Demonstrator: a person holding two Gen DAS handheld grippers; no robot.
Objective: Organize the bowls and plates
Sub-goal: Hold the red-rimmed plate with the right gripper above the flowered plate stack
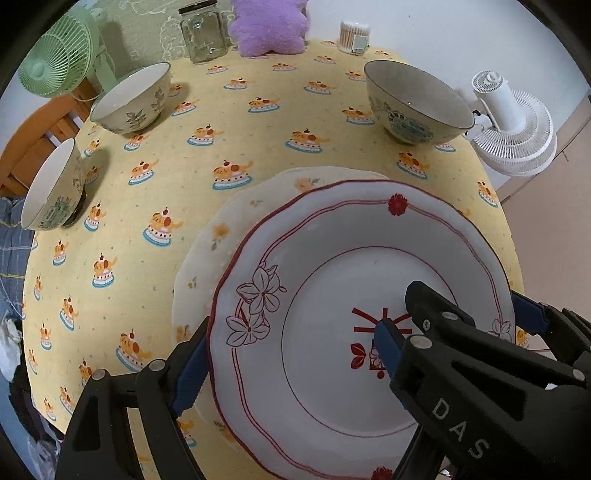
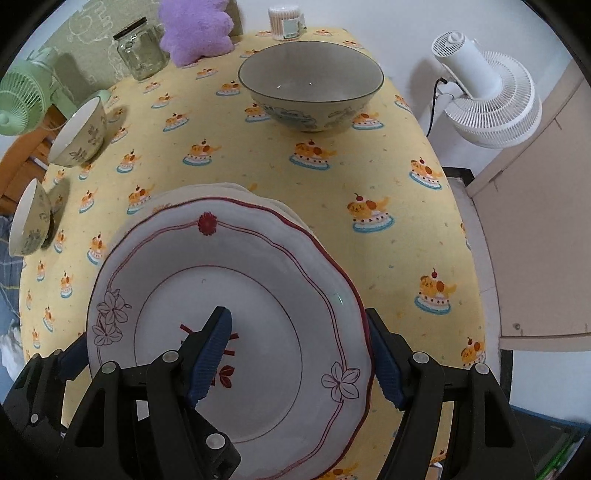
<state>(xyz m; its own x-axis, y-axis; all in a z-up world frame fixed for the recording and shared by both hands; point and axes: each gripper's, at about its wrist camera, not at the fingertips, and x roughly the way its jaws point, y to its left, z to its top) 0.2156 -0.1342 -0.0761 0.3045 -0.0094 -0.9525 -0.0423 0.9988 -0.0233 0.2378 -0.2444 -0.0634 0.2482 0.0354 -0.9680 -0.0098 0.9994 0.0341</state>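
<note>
While the red-rimmed plate [image 1: 354, 325] sits atop a cream plate [image 1: 207, 258] on the yellow tablecloth [image 1: 147, 206] | left gripper [image 1: 288, 362] straddles its left rim, jaws wide, grip uncertain | right gripper [image 2: 295, 362] straddles its right rim, likewise | three bowls apart.

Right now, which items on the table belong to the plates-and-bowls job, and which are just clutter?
Job items:
red-rimmed white scalloped plate
pale floral plate beneath it
large grey-lined ceramic bowl
two white leaf-patterned bowls

Clutter:
clear glass jar
purple plush cushion
cotton-swab tub
green fan
white fan
</note>
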